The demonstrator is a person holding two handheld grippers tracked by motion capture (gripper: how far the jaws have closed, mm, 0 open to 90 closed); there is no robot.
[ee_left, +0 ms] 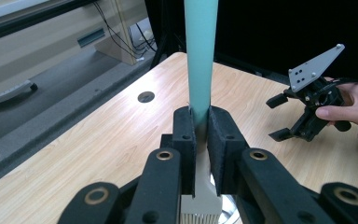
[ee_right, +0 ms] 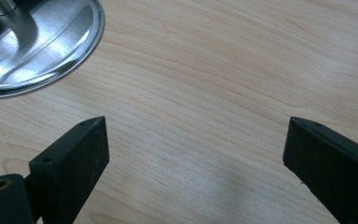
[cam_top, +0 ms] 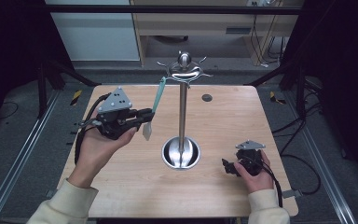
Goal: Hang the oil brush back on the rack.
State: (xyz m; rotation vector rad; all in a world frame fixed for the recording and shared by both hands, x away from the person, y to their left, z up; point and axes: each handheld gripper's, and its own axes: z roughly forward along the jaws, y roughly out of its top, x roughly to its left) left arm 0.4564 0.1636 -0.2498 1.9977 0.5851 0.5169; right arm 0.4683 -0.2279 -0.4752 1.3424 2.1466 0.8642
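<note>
— While the left gripper [cam_top: 145, 115] hangs above the table's [cam_top: 121, 186] left half, what is between its jaws?
— A brush [cam_top: 154, 106] with a teal handle; the jaws are clamped tight on it, bristles down, handle tilting up toward the rack's [cam_top: 182, 112] hooked top.
— And the right gripper [cam_top: 228, 167]?
— It rests low at the near right, just right of the rack's round steel base [ee_right: 37, 42], jaws spread wide with nothing between them.

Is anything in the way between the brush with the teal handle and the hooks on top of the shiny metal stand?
Nothing visible blocks it. The left hand-held gripper holds the teal-handled brush beside the silver metal stand, and the handle's tip already sits close to the curled hooks at the top, with open air between.
</note>
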